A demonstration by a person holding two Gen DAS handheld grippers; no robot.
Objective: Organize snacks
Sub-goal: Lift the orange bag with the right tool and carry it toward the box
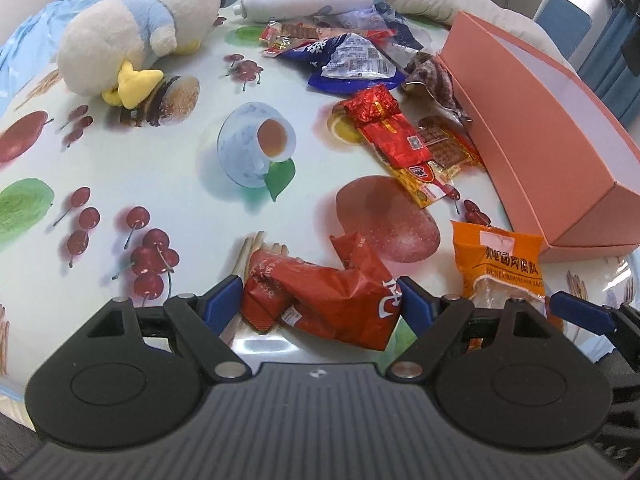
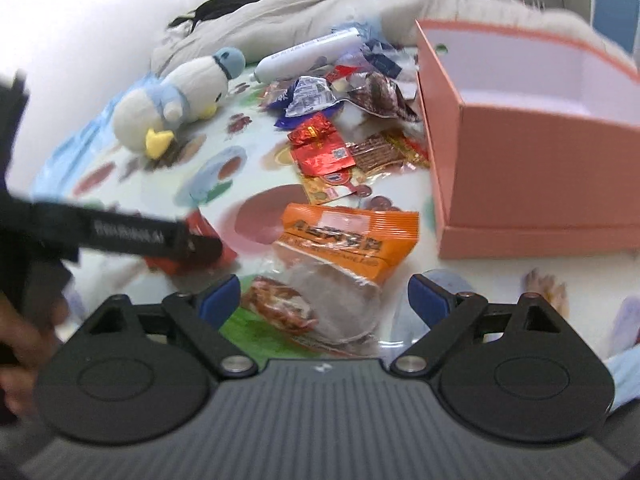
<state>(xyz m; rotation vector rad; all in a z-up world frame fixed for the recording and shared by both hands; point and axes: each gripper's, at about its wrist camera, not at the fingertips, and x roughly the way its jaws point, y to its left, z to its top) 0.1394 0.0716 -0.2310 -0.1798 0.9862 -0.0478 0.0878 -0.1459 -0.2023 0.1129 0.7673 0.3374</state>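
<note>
- An orange snack packet [image 2: 344, 240] lies flat on the table, just in front of the right gripper [image 2: 324, 300], whose jaws stand wide apart with the packet's clear lower end between them, not pressed.
- It looks light, soft and crinkly; its film is probably slippery, so a pinch across the flat sealed edge seems safest, to avoid crushing the food inside.
- A crumpled red packet [image 1: 320, 296] sits between the blue pads [image 1: 224, 300] of the left gripper [image 1: 320, 304]; those jaws are also apart, and whether the pads touch it is unclear.
- A pink box [image 2: 532, 152], open and seemingly empty, stands close beside the orange packet on its right.
- More wrapped snacks [image 1: 384, 136] lie heaped farther back, beside the box.
- A stuffed penguin [image 1: 132, 40] and a white bottle [image 1: 308, 0] rest at the far side of the fruit-printed tablecloth [image 1: 160, 160].
</note>
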